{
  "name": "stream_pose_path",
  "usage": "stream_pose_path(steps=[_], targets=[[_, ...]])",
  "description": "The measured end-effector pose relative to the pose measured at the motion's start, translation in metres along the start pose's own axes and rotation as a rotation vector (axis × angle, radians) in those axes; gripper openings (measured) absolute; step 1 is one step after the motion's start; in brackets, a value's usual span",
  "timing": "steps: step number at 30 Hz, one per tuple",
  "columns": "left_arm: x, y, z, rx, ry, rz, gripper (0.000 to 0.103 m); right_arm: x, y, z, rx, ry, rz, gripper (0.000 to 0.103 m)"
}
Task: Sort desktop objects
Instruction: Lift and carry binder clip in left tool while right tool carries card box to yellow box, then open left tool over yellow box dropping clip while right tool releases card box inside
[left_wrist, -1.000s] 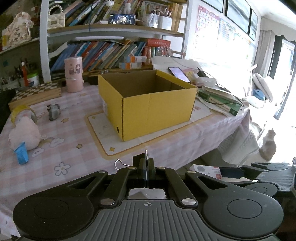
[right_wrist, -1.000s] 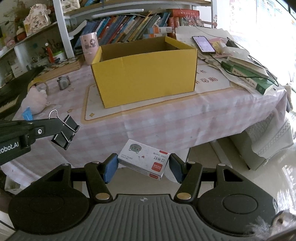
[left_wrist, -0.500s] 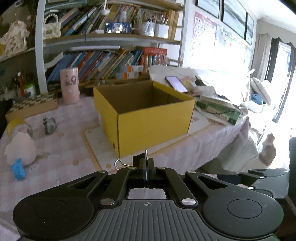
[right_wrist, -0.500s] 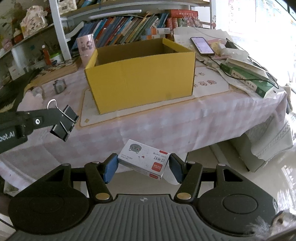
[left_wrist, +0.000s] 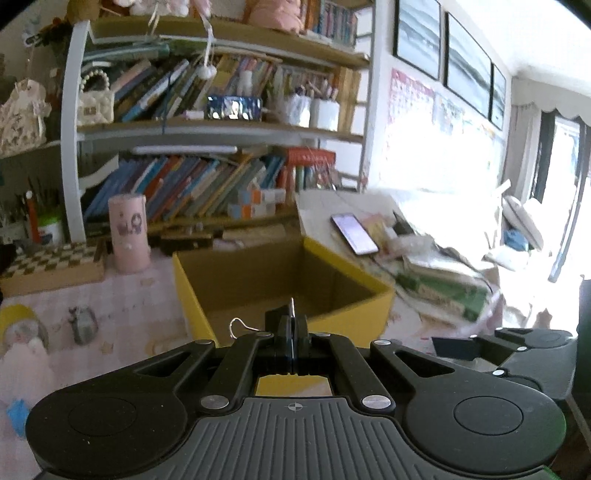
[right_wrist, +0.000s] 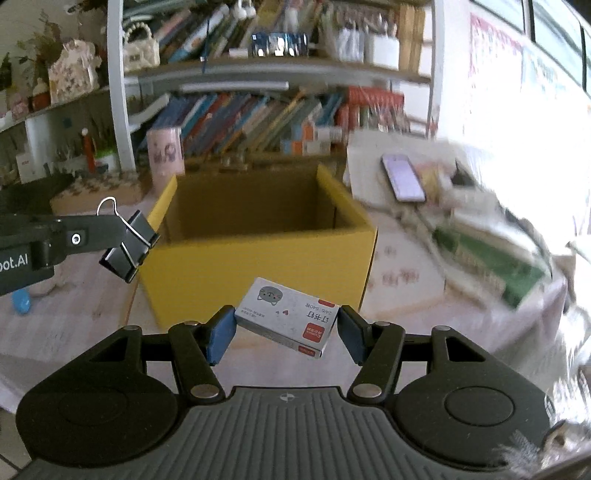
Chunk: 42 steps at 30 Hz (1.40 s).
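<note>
while the left gripper (left_wrist: 292, 334) is clenched on a black binder clip (left_wrist: 286, 315), its wire loop sticking out to the left, the left wrist view shows the open yellow box (left_wrist: 347, 288) just ahead on the pink tablecloth (left_wrist: 122, 295). a pink cup (left_wrist: 128, 233) stands behind the box to the left.

from the right wrist view, the right gripper (right_wrist: 286, 332) grasps a small white staple box (right_wrist: 288, 315) between its blue pads (right_wrist: 220, 334), tilted, in front of the yellow box (right_wrist: 258, 269). the binder clip (right_wrist: 127, 243) hangs at the left gripper's tip, just left of the yellow box's near corner. a phone (right_wrist: 402, 177) lies on papers to the right.
</note>
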<state>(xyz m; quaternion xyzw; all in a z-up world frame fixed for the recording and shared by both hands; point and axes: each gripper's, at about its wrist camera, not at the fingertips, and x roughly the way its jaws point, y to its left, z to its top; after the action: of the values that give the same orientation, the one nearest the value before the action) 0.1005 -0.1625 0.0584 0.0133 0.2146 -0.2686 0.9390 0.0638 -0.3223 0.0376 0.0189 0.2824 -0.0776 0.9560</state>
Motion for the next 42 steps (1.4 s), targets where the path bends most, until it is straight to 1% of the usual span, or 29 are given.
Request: stream_pose_path(steps=[4,7,15,18,24,28,35,42], targets=[[0.019,0.0,0.016,-0.02,-0.03,0.02,0.0,0.016,-0.012,0.027,-0.046,-0.045,0.018,0.058],[0.035,-0.002,0.025,-0.027,-0.037,0.04,0.0,0.032,-0.021,0.043,-0.082,-0.064,0.035,0.058],[0.072,-0.001,0.038,-0.071,-0.011,0.08,0.0,0.071,-0.042,0.075,-0.165,-0.092,0.096,0.058],[0.086,-0.002,0.042,-0.078,0.007,0.1,0.0,0.085,-0.047,0.083,-0.197,-0.087,0.13,0.058],[0.117,-0.002,0.049,-0.115,0.053,0.124,0.0,0.12,-0.048,0.096,-0.283,-0.036,0.217,0.058],[0.14,0.002,0.052,-0.126,0.094,0.156,0.0,0.148,-0.045,0.104,-0.376,0.009,0.264,0.058],[0.181,0.02,0.053,-0.202,0.215,0.178,0.0,0.192,-0.031,0.119,-0.559,0.104,0.352,0.058],[0.212,0.034,0.05,-0.226,0.325,0.188,0.0,0.233,-0.014,0.124,-0.691,0.208,0.433,0.058]])
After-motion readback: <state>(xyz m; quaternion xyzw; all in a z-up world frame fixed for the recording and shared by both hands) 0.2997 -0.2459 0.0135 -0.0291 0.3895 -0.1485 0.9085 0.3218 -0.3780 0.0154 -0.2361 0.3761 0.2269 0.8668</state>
